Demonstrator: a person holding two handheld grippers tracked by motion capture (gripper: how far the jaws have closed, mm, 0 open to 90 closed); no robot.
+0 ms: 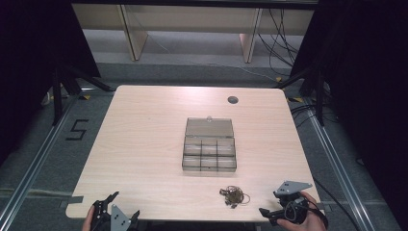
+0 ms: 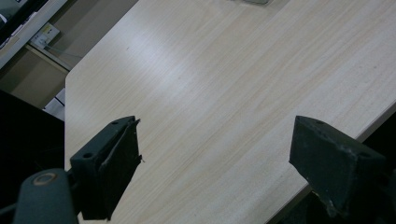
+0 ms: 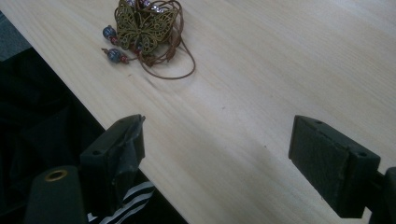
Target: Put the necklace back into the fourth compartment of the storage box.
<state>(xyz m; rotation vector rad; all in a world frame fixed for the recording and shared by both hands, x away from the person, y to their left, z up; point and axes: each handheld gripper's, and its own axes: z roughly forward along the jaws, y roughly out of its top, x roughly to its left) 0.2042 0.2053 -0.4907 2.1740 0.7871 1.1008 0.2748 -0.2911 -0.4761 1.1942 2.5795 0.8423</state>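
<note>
**Butterfly necklace lies loose ahead of spread jaws**

Near the bottom edge of the high view, right of centre, the butterfly necklace (image 1: 234, 196) lies on the table (image 1: 144, 139), untouched. At the top of the right gripper view its brass pendant, beads and brown cord (image 3: 145, 29) show clearly. Lower right, the right gripper (image 1: 272, 208) is released, jaws wide. Above the necklace stands the compartment box (image 1: 210, 155), lid open. Lower left, the left gripper (image 1: 124, 205) is likewise released.
</note>
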